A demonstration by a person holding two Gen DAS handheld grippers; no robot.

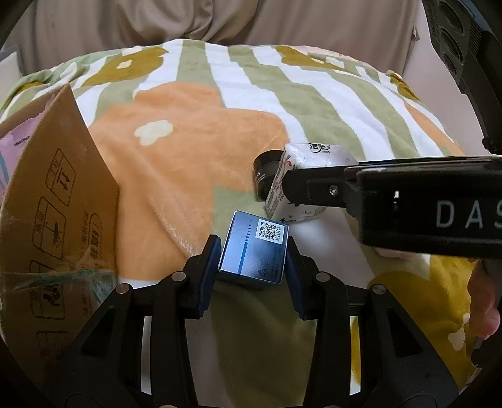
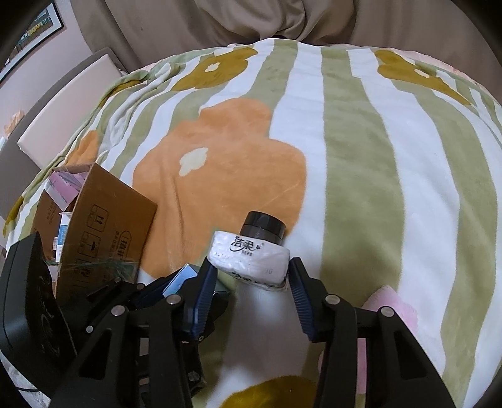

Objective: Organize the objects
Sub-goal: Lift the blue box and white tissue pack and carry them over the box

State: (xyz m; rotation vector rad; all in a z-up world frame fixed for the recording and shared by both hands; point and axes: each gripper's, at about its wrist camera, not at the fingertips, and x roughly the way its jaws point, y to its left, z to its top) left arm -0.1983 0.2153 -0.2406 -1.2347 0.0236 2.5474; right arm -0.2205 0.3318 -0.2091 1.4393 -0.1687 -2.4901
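"洁柔" logo on white tissue pack [image 2: 251, 255], QR code label on silver-blue box [image 1: 254, 248], handling pictograms on cardboard box [image 1: 56, 201], "DAS" on right gripper [image 1: 284, 185] body

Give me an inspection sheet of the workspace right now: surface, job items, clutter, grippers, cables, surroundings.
Surface: bed covered by a green-and-white striped floral blanket.
Job's things: small blue-grey box with a QR label; white tissue pack; dark jar on the blanket just behind the pack; open cardboard box on the left, already holding boxed items.
Clutter: nothing seen.
Grippers: left gripper shut on the blue-grey box; right gripper shut on the tissue pack.
Cables: nothing seen.
Surroundings: beige curtain behind the bed; framed picture on the wall at far left.
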